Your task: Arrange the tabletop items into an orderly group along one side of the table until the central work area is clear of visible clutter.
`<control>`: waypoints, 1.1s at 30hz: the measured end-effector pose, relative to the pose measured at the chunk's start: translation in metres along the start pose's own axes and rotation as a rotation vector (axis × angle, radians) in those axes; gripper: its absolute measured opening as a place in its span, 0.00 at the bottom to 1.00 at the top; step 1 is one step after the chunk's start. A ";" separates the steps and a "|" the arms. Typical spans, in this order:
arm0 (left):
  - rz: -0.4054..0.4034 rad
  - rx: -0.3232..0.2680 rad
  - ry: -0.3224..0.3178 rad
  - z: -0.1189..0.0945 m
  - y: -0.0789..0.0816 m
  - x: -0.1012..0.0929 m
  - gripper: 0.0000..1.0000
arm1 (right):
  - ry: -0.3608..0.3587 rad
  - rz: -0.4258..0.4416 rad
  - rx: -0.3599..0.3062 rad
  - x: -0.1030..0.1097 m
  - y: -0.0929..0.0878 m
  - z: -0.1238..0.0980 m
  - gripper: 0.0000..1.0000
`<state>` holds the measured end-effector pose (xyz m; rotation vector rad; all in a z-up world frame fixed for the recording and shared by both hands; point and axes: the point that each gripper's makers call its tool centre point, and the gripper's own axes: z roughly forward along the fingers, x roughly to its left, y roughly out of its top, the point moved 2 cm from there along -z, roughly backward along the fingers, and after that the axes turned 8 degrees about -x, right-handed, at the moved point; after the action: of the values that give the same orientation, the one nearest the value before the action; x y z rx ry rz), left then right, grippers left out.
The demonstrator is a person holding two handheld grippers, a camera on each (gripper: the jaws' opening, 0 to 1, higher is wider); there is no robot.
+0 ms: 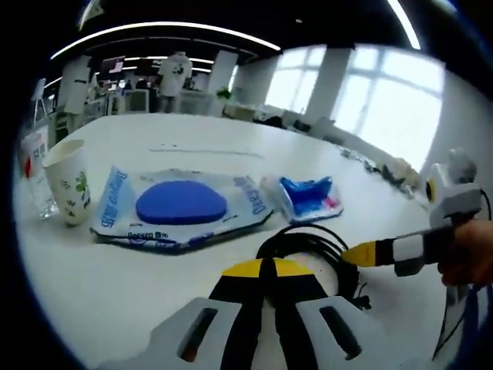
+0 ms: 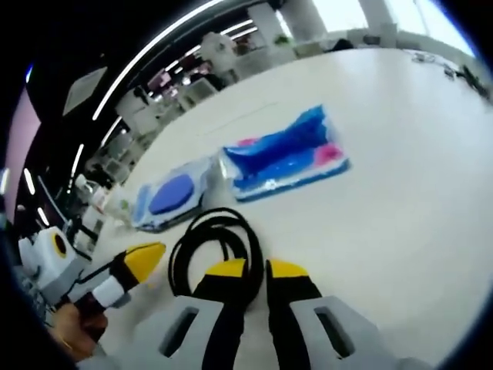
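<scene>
A coil of black cable point(image 1: 306, 233) lies on the white table point(image 1: 192, 146) just beyond my left gripper point(image 1: 266, 268), whose yellow-tipped jaws stand shut with nothing between them. My right gripper point(image 1: 360, 253) reaches in from the right, its tip beside the coil. In the right gripper view the same cable point(image 2: 219, 213) loops just ahead of my right gripper point(image 2: 258, 268), jaws shut, left jaw overlapping the coil. My left gripper point(image 2: 145, 260) points in from the left. A flat wipes pack with a blue oval lid point(image 1: 181, 204) point(image 2: 171, 194) and a blue-pink pouch point(image 1: 308, 196) point(image 2: 285, 154) lie farther back.
A paper cup point(image 1: 68, 181) and a clear container point(image 1: 35, 166) stand at the left edge. Bare white tabletop point(image 2: 400, 216) spreads right of the pouch. Small clutter point(image 1: 385, 166) lies on the table's far right. A person point(image 1: 176, 73) and desks stand in the background.
</scene>
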<state>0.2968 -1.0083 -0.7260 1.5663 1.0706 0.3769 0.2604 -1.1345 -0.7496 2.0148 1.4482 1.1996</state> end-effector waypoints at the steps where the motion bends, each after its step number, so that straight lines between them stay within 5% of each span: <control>1: 0.002 0.001 0.001 0.000 0.002 0.001 0.09 | -0.003 -0.004 -0.006 0.000 0.001 -0.001 0.10; 10: 0.021 -0.001 -0.001 -0.010 0.011 0.010 0.19 | 0.037 -0.068 -0.020 0.007 0.010 -0.005 0.26; 17: 0.057 -0.007 -0.007 -0.021 0.022 0.018 0.30 | 0.096 -0.202 -0.022 0.017 0.016 -0.017 0.41; 33: 0.103 -0.011 -0.016 -0.063 0.049 0.046 0.65 | 0.261 -0.358 -0.043 0.044 0.028 -0.057 0.74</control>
<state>0.2964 -0.9308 -0.6769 1.6161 0.9762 0.4387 0.2352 -1.1153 -0.6790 1.5255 1.7954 1.3520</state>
